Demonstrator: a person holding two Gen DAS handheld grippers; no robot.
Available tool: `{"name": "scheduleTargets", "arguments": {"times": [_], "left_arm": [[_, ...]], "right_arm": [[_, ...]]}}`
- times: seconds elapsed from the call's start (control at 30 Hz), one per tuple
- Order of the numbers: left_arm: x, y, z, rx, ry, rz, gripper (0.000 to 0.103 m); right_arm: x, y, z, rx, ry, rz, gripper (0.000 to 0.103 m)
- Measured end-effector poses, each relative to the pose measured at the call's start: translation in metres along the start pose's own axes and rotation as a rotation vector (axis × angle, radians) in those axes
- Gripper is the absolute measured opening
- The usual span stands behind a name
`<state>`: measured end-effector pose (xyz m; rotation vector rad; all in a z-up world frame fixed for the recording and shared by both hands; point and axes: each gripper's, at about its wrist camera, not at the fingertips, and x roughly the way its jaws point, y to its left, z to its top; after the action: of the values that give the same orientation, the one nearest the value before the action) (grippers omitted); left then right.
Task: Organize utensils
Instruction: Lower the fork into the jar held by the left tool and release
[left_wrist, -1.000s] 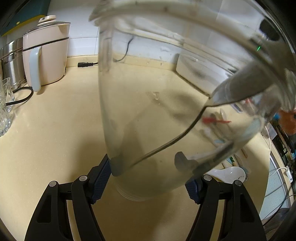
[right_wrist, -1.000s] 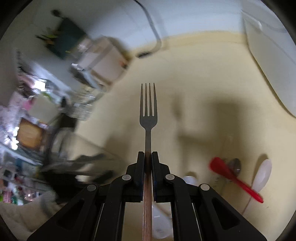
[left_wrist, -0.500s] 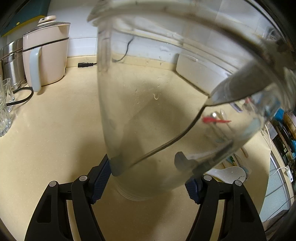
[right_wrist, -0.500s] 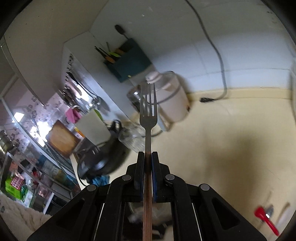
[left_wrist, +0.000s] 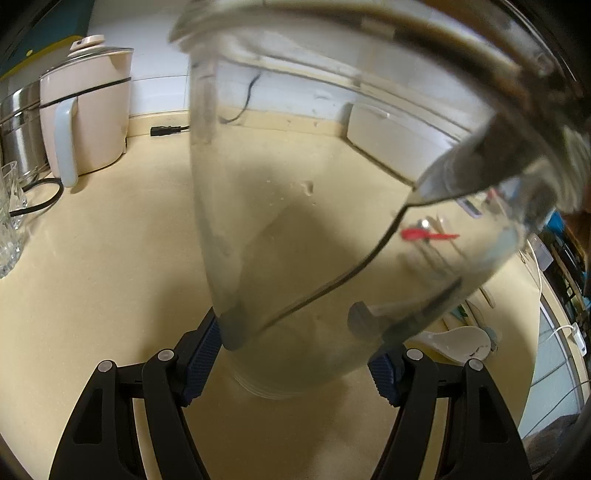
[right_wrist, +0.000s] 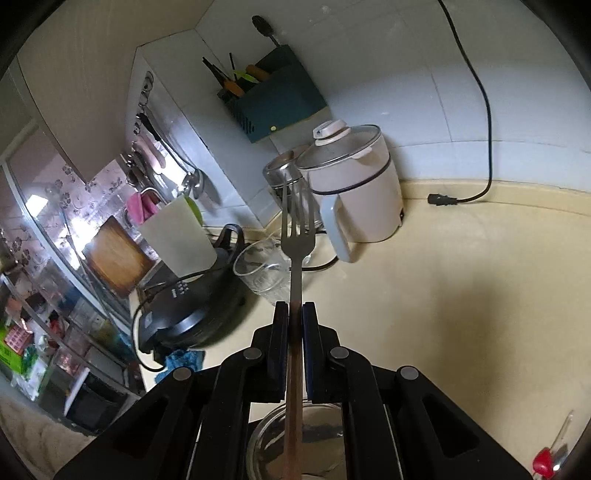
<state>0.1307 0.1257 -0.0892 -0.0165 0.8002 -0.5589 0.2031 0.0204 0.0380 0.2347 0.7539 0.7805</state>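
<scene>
Fork (right_wrist: 297, 236): slim metal, four tines, wooden handle; it is pinched between the blue ribbed pads of the right gripper (right_wrist: 294, 314), tines pointing away, above a clear glass rim.
Glass jar (left_wrist: 332, 206): clear, tall, tapered; it is clamped near its base by the left gripper (left_wrist: 295, 343).
Countertop (left_wrist: 92, 277): smooth beige.
Writing: none can be read.
Electric pot (right_wrist: 354, 184): cream plastic, glass-lidded.

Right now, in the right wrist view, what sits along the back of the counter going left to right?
Black appliance → clear glass → fork held in the right gripper → white electric pot → black power plug.
</scene>
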Motion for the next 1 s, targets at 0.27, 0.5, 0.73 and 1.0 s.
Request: {"name": "scheduleTargets", "arguments": {"times": [0.27,0.5,0.73,1.0], "left_arm": [[-0.004,0.004,0.001,-0.01,-0.002,-0.009,0.075],[-0.001,0.004,0.003,-0.012,-0.001,-0.011,0.075],[-0.001,0.006,0.003,-0.016,-0.002,-0.014,0.075],[0.001,0.007,0.007,-0.023,-0.008,-0.012,0.075]], "right_arm": [[-0.004,-0.005,-0.005,0.028,0.013,0.024,0.007],[-0.061,0.009,0.007,-0.034,0.063,0.053,0.007],[-0.095,0.018,0.0,-0.178,0.299,-0.034,0.007],[-0.073,0.029,-0.004,-0.325,0.566,-0.121,0.007]]}}
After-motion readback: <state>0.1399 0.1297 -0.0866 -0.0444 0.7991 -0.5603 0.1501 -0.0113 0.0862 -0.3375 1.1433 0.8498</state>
